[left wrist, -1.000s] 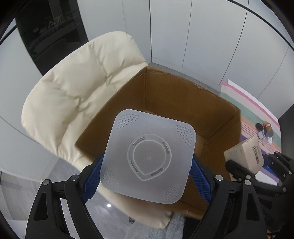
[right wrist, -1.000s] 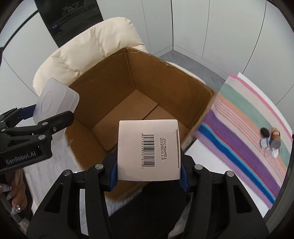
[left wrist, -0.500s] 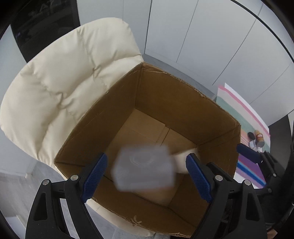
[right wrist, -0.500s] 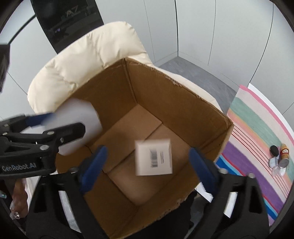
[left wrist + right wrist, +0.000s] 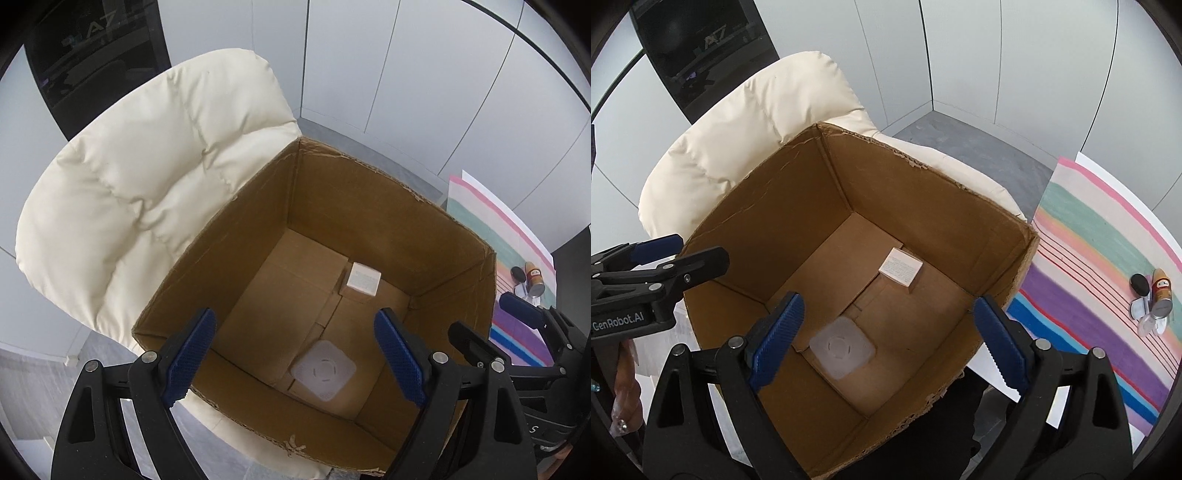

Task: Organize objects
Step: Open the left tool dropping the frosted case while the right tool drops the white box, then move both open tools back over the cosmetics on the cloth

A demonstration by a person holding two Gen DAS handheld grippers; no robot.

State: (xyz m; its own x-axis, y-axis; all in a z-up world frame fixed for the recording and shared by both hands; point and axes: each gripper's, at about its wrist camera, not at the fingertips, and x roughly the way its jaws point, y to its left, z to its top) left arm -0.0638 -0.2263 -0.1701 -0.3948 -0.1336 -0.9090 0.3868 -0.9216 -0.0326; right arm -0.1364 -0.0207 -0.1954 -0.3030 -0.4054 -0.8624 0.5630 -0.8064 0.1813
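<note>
A translucent white square container (image 5: 324, 370) and a small white box (image 5: 364, 279) lie apart on the floor of the open cardboard box (image 5: 255, 206), which sits on a cream padded chair (image 5: 147, 184). A striped cloth (image 5: 1108, 295) bearing small bottles (image 5: 1158, 295) lies beside it. The left gripper (image 5: 293, 360) and right gripper (image 5: 886, 345) hang above, both spread wide and empty.

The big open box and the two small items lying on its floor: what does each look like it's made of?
The box looks like brown corrugated cardboard: matte, with ragged torn rim edges and folded bottom flaps. The square lid-like piece seems translucent frosted plastic, with moulded rings on its face. The small carton appears to be thin white paperboard, matte, with printed text on top.
</note>
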